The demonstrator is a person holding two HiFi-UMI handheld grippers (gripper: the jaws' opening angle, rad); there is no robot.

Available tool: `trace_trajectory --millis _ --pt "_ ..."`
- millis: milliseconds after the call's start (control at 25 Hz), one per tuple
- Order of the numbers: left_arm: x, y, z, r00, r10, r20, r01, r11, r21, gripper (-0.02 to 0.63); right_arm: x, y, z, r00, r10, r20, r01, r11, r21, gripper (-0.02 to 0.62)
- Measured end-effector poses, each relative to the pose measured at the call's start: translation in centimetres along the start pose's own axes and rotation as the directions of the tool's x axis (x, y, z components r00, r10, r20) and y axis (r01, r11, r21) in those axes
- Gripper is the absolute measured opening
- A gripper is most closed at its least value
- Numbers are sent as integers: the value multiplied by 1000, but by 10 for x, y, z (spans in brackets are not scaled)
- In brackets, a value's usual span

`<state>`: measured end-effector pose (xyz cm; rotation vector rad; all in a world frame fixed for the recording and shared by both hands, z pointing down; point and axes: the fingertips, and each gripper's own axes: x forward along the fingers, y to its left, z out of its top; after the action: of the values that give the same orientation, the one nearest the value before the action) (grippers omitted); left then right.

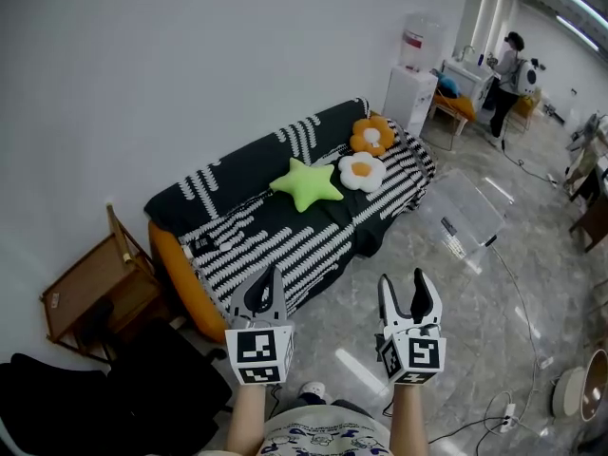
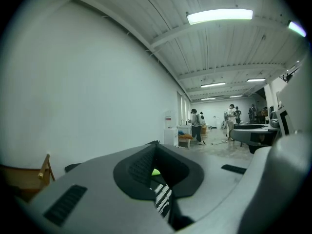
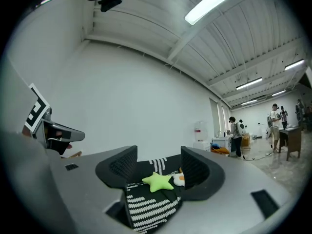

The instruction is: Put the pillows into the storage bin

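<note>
Three pillows, a green star (image 1: pixel 306 184), a white fried-egg (image 1: pixel 362 171) and an orange flower (image 1: pixel 371 136), lie close together on a sofa (image 1: pixel 237 245) w/ black-and-white striped cover, frame ctr. Clear storage bin (image 1: pixel 465 212) stands on the glossy marble floor (image 1: pixel 475 331) just right of the sofa. White wall behind. Both grippers are held about level at the bottom, well apart from the pillows. Left gripper (image 1: pixel 269 275): jaws closed, empty. Right gripper (image 1: pixel 404 288): jaws open, empty.
</note>
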<state>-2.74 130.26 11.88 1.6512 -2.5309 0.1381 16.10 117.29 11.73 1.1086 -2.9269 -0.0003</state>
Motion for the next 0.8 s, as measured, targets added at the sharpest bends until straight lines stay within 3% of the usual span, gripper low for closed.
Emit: trace_trajectory --millis 200,480,800 --pt "22 13 -4 1000 4 -11 -4 1000 -3 14 23 3 -9 1000 12 -19 -12 1000 0 319" --pt "69 22 -14 999 17 -45 -17 1000 -10 13 69 -17 -25 998 13 -55 -13 1000 13 331" --pt "184 21 -15 996 69 -62 -71 997 -22 14 181 -75 -43 996 45 -83 -46 999 -2 331"
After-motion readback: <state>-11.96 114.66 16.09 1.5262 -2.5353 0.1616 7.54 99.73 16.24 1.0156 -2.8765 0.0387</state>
